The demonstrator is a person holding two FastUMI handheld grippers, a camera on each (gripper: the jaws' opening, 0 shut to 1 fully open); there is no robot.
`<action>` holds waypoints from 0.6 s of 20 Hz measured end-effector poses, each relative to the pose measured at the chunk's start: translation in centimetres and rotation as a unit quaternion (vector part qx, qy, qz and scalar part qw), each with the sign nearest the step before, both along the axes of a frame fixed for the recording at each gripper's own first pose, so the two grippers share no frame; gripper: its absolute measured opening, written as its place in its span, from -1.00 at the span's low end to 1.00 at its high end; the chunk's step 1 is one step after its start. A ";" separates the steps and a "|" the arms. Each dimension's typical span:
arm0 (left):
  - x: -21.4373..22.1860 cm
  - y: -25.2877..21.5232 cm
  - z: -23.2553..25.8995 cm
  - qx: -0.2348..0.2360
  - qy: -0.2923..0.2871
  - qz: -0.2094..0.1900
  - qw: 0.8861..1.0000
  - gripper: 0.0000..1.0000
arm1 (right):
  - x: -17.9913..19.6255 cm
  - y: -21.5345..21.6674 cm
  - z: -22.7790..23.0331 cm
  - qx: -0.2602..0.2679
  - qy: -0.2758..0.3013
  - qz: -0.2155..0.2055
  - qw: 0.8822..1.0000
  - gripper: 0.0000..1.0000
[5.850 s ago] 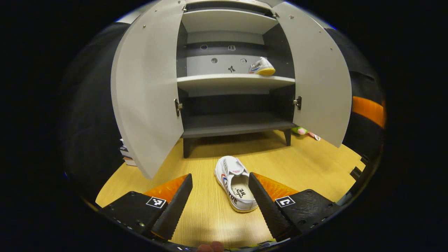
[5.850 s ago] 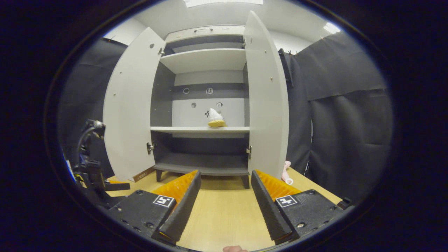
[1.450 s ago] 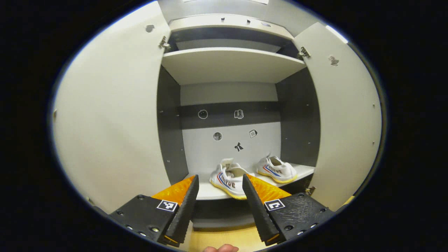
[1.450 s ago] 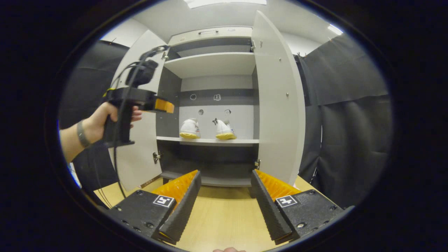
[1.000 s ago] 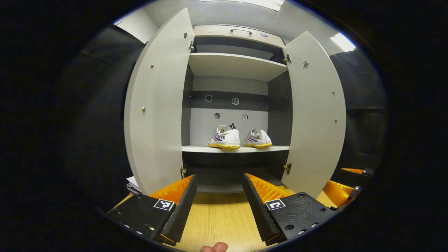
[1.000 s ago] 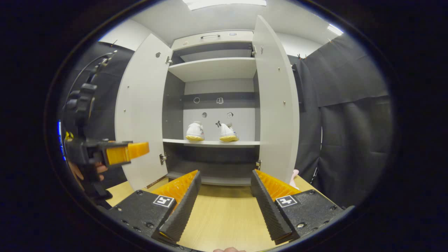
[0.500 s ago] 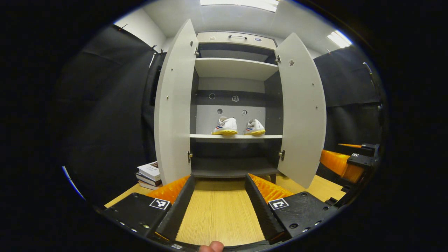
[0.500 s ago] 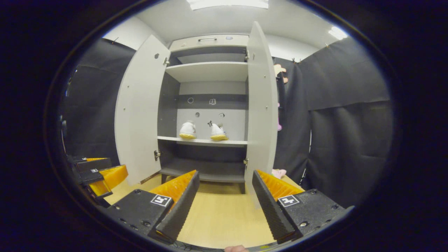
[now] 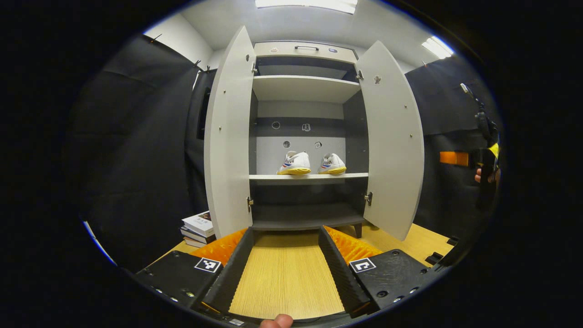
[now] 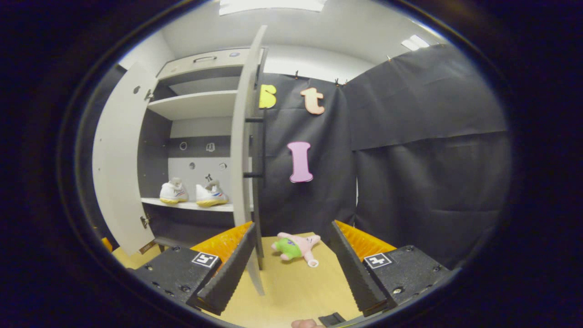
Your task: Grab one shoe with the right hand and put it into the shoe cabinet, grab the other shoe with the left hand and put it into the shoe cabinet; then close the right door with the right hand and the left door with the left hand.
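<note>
Now facing an open shoe cabinet (image 9: 303,48) with both shoes already inside, side by side on the middle shelf (image 9: 307,176): left shoe (image 9: 294,163) and right shoe (image 9: 332,164), toes toward the viewer, near each other but apart. Standing wide open on both sides: left door (image 9: 227,136) and right door (image 9: 392,146). Holding the left gripper (image 9: 284,269) low over the wooden floor (image 9: 284,278), fingers spread, nothing between them. Holding the right gripper (image 10: 291,269) out beside the right door, seen nearly edge-on in the right gripper view (image 10: 243,150), with its dark bar handle (image 10: 260,146) on the outer face; fingers spread and empty, the door's lower edge just inside the left finger. Lying on the floor beyond that door: a small pink and green plush toy (image 10: 296,246). Sitting by the left door's foot: a stack of books (image 9: 196,228).

Judging the step in hand as closing the right door. Doing it well likely means pressing a finger flat on the outer face near the free edge, away from the hinges, swinging slowly and evenly, keeping clear of the handle and the toy, and easing off at the frame to avoid a bounce back.
</note>
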State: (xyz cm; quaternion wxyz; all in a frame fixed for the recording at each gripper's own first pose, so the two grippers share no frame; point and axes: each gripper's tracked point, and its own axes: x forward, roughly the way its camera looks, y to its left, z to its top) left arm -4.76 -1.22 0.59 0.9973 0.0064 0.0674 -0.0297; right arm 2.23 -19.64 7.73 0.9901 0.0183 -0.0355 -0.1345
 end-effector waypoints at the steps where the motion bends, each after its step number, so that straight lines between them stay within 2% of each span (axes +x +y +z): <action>1: 0.0 -0.1 0.0 0.000 0.000 -0.001 1.000 0.73 | 1.2 -1.4 0.7 0.012 -0.006 -0.008 1.000 1.00; 3: 0.1 -0.3 -0.1 0.002 0.003 -0.002 1.000 0.73 | 3.6 -3.5 1.8 0.031 -0.009 -0.017 0.999 1.00; 6: 0.3 -0.3 -0.2 0.011 0.006 -0.003 1.000 0.73 | 6.9 -5.7 3.2 0.022 -0.007 -0.026 0.999 0.93; 12: 0.4 -0.5 -1.1 0.014 0.020 -0.002 1.000 0.74 | 10.7 -4.6 7.1 0.012 -0.013 0.000 1.000 0.97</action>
